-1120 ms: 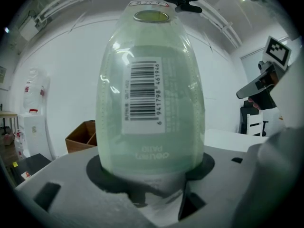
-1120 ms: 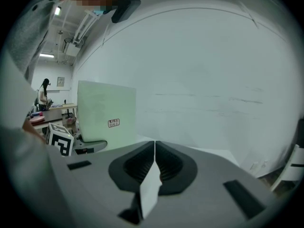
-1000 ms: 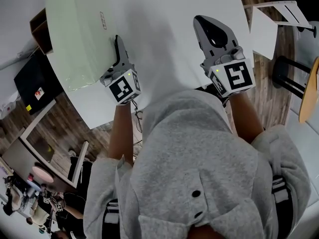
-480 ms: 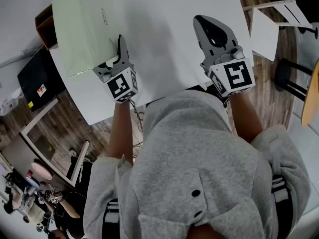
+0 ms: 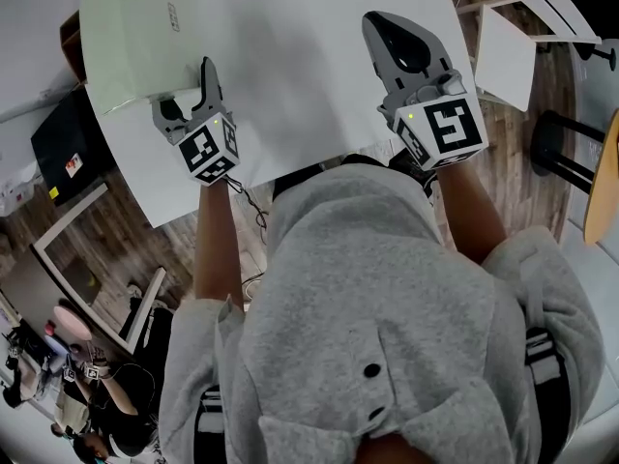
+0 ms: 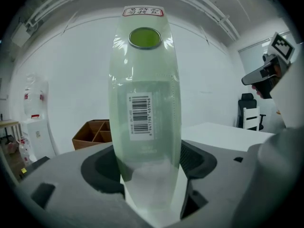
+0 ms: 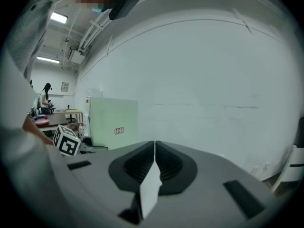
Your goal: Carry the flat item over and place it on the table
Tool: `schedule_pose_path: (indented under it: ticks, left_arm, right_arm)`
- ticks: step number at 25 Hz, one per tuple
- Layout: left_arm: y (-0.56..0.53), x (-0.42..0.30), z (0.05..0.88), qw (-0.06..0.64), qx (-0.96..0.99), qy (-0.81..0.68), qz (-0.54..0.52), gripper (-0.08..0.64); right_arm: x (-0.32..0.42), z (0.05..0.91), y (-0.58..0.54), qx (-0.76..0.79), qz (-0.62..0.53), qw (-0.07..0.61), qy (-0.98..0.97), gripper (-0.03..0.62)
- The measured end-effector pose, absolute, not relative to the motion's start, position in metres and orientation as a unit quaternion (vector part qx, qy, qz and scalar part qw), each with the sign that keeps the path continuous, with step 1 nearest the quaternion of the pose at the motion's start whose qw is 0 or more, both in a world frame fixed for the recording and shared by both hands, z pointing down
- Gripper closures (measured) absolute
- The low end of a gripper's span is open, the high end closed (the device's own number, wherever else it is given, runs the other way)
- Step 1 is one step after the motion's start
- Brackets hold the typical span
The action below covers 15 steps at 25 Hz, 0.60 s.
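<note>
Pale green flat pack in clear film (image 5: 135,37), bar-coded on its narrow side, sits on the white table (image 5: 290,95), apparently on edge. Its near end lies between the jaws of the left gripper (image 6: 149,165), which have just been opening and stand spread. Release appears under way, so placement is judged nearly complete. Right gripper (image 5: 379,25): jaws pressed together, empty, over the table.

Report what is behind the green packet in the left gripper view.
A white wall rises behind the green packet; a wooden box shows past its left side. The packet covers whatever stands directly behind it.
</note>
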<state>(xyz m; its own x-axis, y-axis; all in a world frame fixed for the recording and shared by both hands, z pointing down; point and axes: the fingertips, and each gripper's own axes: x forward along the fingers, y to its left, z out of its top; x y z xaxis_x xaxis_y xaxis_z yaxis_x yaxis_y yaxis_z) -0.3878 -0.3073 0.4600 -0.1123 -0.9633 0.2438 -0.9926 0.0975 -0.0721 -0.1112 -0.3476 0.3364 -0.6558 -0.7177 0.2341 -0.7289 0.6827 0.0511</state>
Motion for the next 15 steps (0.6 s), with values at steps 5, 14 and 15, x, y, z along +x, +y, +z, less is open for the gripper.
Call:
schedule_pose_path:
  ticks: [5,14,15]
  left_arm:
    - [-0.302,-0.384,0.458,0.077,0.646,-0.75,0.118,0.218]
    - [-0.286,-0.381,0.455,0.095,0.625,-0.765,0.124,0.213]
    - [-0.284,-0.382,0.454,0.096,0.622,-0.767,0.123,0.213]
  right_arm:
    - [-0.087,0.326,-0.342,0.391,0.023,0.103,-0.914,0.563]
    - [-0.064,0.31,-0.338,0.393,0.018,0.073,-0.917,0.563]
    - [-0.063,0.308,-0.337,0.393,0.019,0.068,-0.917,0.565]
